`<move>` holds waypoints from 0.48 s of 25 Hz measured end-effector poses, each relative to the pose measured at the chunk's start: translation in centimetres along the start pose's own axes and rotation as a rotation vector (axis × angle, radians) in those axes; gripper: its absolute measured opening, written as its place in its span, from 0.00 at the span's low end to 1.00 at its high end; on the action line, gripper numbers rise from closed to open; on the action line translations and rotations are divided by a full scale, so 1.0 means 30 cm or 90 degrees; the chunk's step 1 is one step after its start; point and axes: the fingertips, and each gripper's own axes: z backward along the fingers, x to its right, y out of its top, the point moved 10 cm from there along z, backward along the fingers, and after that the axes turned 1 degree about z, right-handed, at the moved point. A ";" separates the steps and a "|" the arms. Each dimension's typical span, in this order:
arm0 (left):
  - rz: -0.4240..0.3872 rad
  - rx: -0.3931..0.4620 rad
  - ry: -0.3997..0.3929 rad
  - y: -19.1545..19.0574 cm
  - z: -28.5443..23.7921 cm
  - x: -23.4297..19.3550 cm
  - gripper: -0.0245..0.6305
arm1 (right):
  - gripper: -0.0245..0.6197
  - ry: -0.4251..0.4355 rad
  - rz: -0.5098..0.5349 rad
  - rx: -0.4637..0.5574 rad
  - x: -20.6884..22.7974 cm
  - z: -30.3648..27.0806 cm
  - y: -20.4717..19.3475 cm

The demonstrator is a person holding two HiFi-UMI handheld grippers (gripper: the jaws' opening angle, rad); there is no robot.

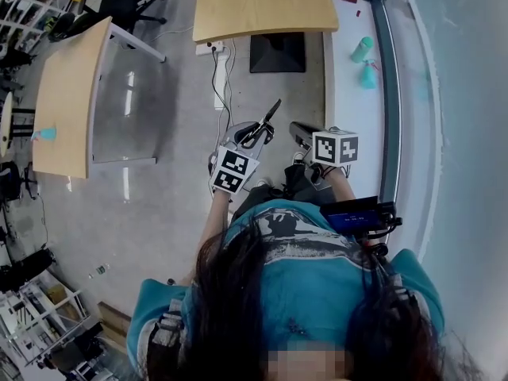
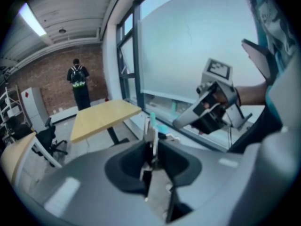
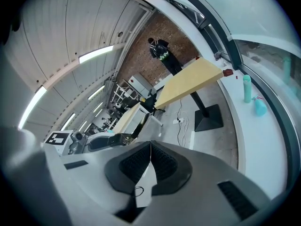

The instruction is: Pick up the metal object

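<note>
Floor (image 1: 159, 213): grey and smooth, with a white power strip (image 1: 221, 66) lying on it. Tables: one wooden top (image 1: 262, 6) stood on a black square base (image 1: 278, 51); a second wooden table (image 1: 67, 94) stood to the left, near a black office chair (image 1: 127, 6). Window (image 2: 197, 46): large pane in a dark frame; the white sill (image 1: 345, 94) carried two teal bottles (image 1: 362, 49). Far wall (image 2: 51, 74): red brick, with a person (image 2: 78, 81) before it. Ceiling (image 2: 80, 8): ribbed, lit by a strip light (image 2: 32, 19). Shelving (image 1: 24, 10) stood at the left edge.
</note>
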 end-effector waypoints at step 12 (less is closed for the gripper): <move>-0.012 0.023 -0.041 -0.333 0.398 -0.016 0.17 | 0.06 -0.043 -0.027 0.036 -0.378 -0.081 -0.370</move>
